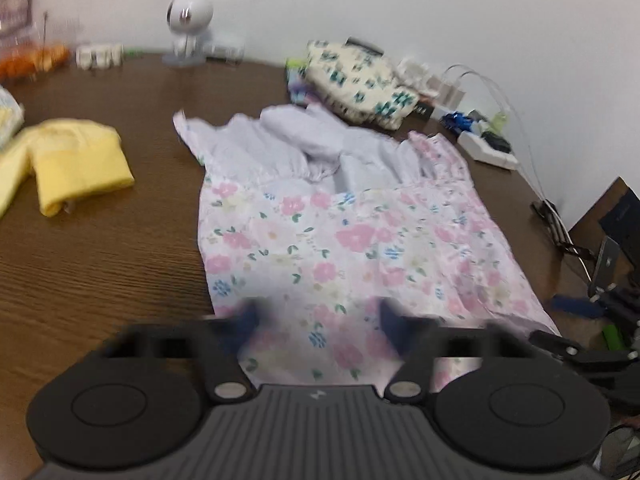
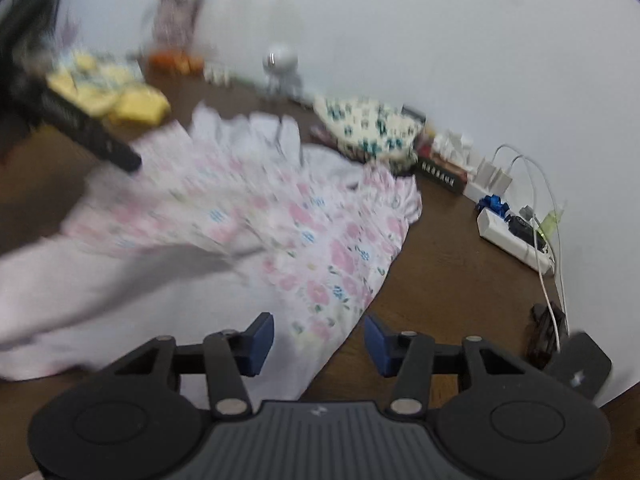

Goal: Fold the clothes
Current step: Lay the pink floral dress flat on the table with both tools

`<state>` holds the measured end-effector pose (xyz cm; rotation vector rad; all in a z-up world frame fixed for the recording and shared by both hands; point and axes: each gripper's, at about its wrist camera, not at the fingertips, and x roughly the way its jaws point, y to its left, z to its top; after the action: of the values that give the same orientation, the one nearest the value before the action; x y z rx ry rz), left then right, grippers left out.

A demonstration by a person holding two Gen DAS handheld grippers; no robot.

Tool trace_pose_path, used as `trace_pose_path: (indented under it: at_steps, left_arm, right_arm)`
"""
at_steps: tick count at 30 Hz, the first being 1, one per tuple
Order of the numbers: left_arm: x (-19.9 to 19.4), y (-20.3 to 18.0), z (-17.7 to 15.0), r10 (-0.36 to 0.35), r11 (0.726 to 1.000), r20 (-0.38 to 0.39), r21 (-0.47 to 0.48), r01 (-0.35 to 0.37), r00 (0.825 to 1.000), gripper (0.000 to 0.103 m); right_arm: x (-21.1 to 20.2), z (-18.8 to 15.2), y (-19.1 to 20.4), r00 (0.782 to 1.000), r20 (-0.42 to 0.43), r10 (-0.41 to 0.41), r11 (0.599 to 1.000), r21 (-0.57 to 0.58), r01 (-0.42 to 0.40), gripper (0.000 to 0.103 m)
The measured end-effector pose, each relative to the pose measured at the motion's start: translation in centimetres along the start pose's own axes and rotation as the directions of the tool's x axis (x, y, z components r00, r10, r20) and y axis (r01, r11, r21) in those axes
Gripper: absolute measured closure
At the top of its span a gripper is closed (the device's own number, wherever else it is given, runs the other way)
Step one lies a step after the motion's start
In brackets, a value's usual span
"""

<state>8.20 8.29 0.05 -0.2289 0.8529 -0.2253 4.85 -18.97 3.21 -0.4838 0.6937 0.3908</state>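
A floral dress with a pale lilac top (image 1: pixel 340 220) lies spread flat on the brown wooden table (image 1: pixel 100 260), its skirt towards me. My left gripper (image 1: pixel 320 320) hovers over the skirt's near hem, fingers blurred but clearly apart, with nothing pinched between them. In the right wrist view the dress (image 2: pixel 280 216) is motion-blurred. My right gripper (image 2: pixel 318 340) is open over the skirt's right edge, where cloth meets table (image 2: pixel 460 280). Nothing is in its blue pads (image 2: pixel 262 344).
Folded yellow clothes (image 1: pixel 76 160) lie at the left. A folded cream cloth with green flowers (image 1: pixel 360 80) sits behind the dress. A white round gadget on a stand (image 1: pixel 190 20) is by the wall. A power strip with cables (image 1: pixel 486 148) is at the right edge.
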Motion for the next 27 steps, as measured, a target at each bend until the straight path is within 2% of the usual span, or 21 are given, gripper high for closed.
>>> trace_pose_path:
  at_steps: [1,2,5,7,8,9,10,12,13,14,15,17,18,19,20,21,22,25,27]
  left_arm:
    - [0.4,0.3,0.3,0.013,1.000,0.005,-0.007,-0.013,1.000,0.101]
    - [0.6,0.7,0.5,0.032,0.999,0.024,-0.017,-0.032,0.999,0.102]
    - [-0.4,2.9,0.7,0.125,0.988,0.102,-0.099,-0.115,0.987,0.102]
    - [-1.0,3.7,0.2,0.154,0.982,0.108,-0.129,-0.139,0.982,0.096]
    - [-1.7,3.1,-0.4,0.151,0.985,0.111,-0.104,-0.140,0.982,0.094]
    - [-2.5,2.4,-1.1,0.128,0.990,0.116,-0.071,-0.120,0.985,0.081]
    - [-3.4,1.3,-2.1,0.064,0.998,0.120,-0.023,-0.061,0.991,0.055]
    - [-5.1,-1.0,-4.1,-0.064,0.995,0.108,0.078,0.056,0.992,0.032]
    - [-5.4,-2.2,-5.1,-0.122,0.985,0.072,0.134,0.112,0.990,0.026]
    - [-5.5,-3.4,-5.9,-0.170,0.970,0.029,0.179,0.162,0.985,0.026]
    - [-5.3,-4.3,-6.6,-0.202,0.957,-0.022,0.207,0.202,0.979,0.026]
    - [-4.9,-5.9,-7.8,-0.233,0.932,-0.100,0.261,0.252,0.967,0.026]
    - [-4.6,-6.7,-8.2,-0.223,0.922,-0.124,0.295,0.251,0.967,0.034]
    - [-4.4,-7.2,-8.4,-0.208,0.917,-0.137,0.317,0.242,0.968,0.052]
    - [-4.2,-7.4,-8.6,-0.195,0.916,-0.151,0.326,0.235,0.969,0.066]
    - [-4.0,-7.6,-8.7,-0.179,0.915,-0.160,0.336,0.224,0.971,0.090]
    - [-4.1,-7.8,-8.8,-0.159,0.914,-0.158,0.350,0.206,0.975,0.097]
    - [-5.5,-7.4,-8.4,-0.098,0.941,-0.089,0.316,0.121,0.991,0.098]
    - [-6.9,-5.9,-7.8,-0.078,0.971,-0.039,0.224,0.085,0.996,0.098]
  right_arm:
    - [0.7,-0.1,-0.2,1.000,-0.019,-0.002,0.999,0.033,0.003,0.103]
    - [1.3,-0.1,-0.3,0.999,-0.036,-0.005,0.997,0.071,0.008,0.101]
    - [-0.9,-2.0,-2.1,0.999,0.036,-0.012,0.972,0.235,0.004,0.103]
    - [-2.1,-4.1,-3.8,0.999,0.039,-0.013,0.930,0.366,-0.002,0.103]
    - [-2.3,-5.2,-4.3,1.000,0.026,-0.002,0.913,0.408,-0.009,0.103]
    - [-2.5,-5.9,-4.5,1.000,0.016,0.001,0.907,0.420,-0.008,0.102]
    - [-3.2,-6.4,-4.5,1.000,0.024,-0.004,0.906,0.423,-0.006,0.099]
    - [-4.7,-7.3,-4.5,0.999,0.045,-0.017,0.905,0.426,-0.004,0.092]
    - [-5.5,-7.8,-4.6,0.998,0.056,-0.024,0.904,0.427,-0.003,0.080]
    - [-6.4,-7.9,-4.4,0.997,0.078,-0.025,0.911,0.411,-0.010,0.073]
    - [-7.3,-7.9,-4.3,0.995,0.101,-0.024,0.920,0.392,-0.017,0.065]
    - [-9.0,-7.8,-3.7,0.989,0.146,-0.004,0.938,0.344,-0.047,0.066]
    - [-9.8,-7.6,-3.3,0.986,0.167,0.018,0.947,0.313,-0.071,0.066]
    - [-10.0,-7.3,-2.9,0.982,0.182,0.048,0.951,0.292,-0.100,0.065]
    - [-10.2,-7.2,-2.3,0.976,0.198,0.095,0.953,0.265,-0.146,0.065]
    - [-10.3,-7.0,-1.8,0.969,0.208,0.130,0.954,0.240,-0.180,0.064]
    - [-10.1,-6.9,-1.1,0.968,0.201,0.150,0.958,0.211,-0.193,0.062]
    - [-9.4,-6.8,1.0,0.972,0.160,0.175,0.969,0.149,-0.199,0.061]
    - [-8.7,-6.9,1.8,0.972,0.131,0.198,0.967,0.135,-0.215,0.061]
